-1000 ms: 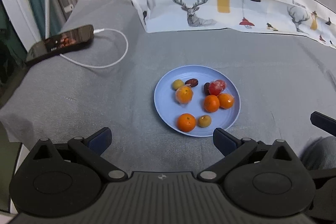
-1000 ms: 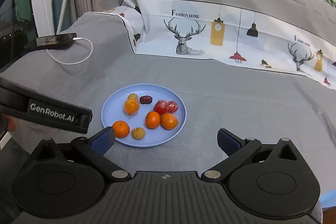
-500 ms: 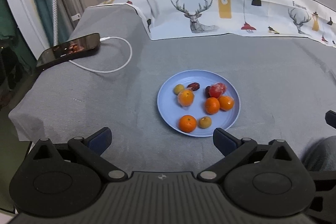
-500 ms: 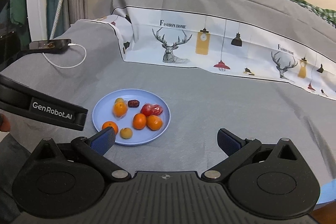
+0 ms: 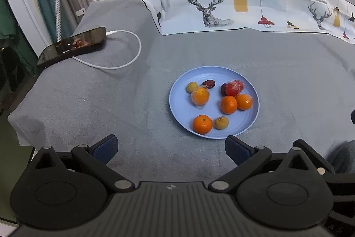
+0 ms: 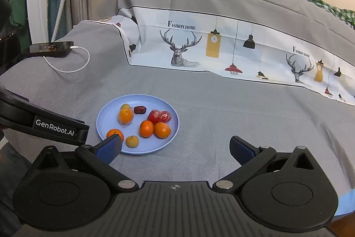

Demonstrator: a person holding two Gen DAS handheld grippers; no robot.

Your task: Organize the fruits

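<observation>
The blue plate (image 5: pixel 250 126) of fruit sits just above the left tool (image 5: pixel 170 146), right of centre, and lower left before the right tool (image 6: pixel 175 148); both are released, the left nearer.

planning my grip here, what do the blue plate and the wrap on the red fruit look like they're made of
Blue plate: probably matte plastic, going by its even colour, soft sheen and moulded rings. Red fruit: its wrap looks like thin clear plastic film, crinkled with glints.
</observation>
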